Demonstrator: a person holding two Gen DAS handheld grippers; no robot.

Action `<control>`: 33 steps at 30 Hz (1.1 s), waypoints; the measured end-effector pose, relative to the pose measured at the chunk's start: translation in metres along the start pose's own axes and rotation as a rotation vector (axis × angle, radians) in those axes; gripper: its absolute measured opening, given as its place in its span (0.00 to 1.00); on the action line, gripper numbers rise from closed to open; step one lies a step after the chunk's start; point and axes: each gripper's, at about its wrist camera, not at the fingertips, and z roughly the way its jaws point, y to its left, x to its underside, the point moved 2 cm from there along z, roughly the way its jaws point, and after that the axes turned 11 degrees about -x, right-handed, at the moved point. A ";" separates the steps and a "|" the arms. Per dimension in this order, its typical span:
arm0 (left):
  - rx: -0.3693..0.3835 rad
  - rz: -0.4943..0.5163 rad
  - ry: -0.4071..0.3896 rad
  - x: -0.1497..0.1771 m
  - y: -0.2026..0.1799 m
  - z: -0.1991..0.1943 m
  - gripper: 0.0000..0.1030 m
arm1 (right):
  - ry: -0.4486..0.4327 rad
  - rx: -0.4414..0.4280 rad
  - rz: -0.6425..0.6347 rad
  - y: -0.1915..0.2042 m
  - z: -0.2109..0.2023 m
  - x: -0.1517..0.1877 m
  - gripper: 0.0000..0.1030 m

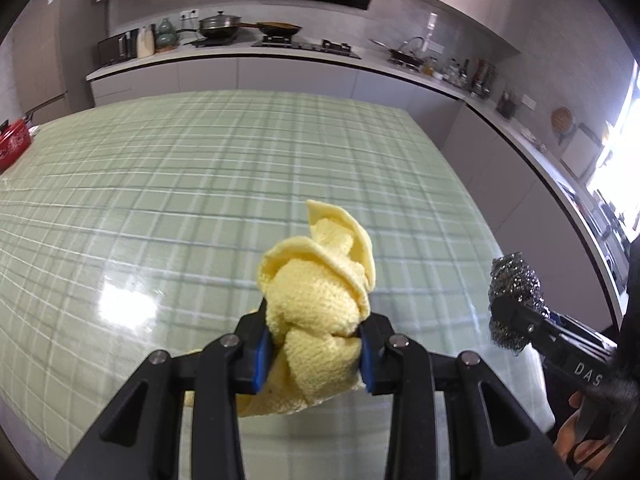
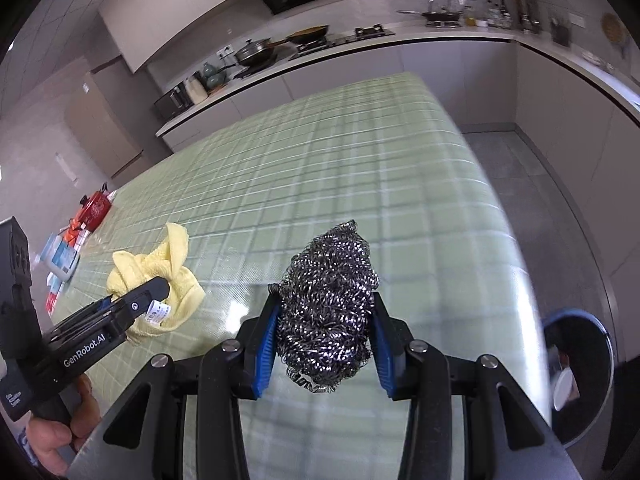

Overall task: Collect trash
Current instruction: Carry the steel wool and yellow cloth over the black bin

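My left gripper (image 1: 314, 354) is shut on a crumpled yellow cloth (image 1: 316, 292) and holds it above the green checked table (image 1: 200, 184). My right gripper (image 2: 326, 344) is shut on a steel wool scourer (image 2: 330, 312), also above the table. In the left wrist view the scourer (image 1: 514, 286) and the right gripper show at the far right. In the right wrist view the yellow cloth (image 2: 160, 272) and the left gripper (image 2: 142, 302) show at the left. A dark round bin (image 2: 580, 376) with a white item inside stands on the floor beyond the table's right edge.
A red pot (image 2: 94, 210) and some small packets (image 2: 62, 258) sit at the table's far left edge. A kitchen counter (image 1: 240, 54) with pans and a hob runs behind the table. Grey floor (image 2: 520, 168) lies to the right of the table.
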 end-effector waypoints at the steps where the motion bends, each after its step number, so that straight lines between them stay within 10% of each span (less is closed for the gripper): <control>1: 0.011 0.011 -0.003 0.001 -0.003 -0.002 0.35 | -0.013 0.006 0.013 -0.004 -0.008 0.004 0.43; 18: 0.121 0.068 0.003 0.047 -0.065 -0.036 0.35 | -0.014 0.064 0.108 -0.050 -0.091 0.077 0.43; 33: 0.073 0.009 -0.021 0.083 -0.220 -0.058 0.35 | -0.006 0.026 0.052 -0.207 -0.194 0.081 0.43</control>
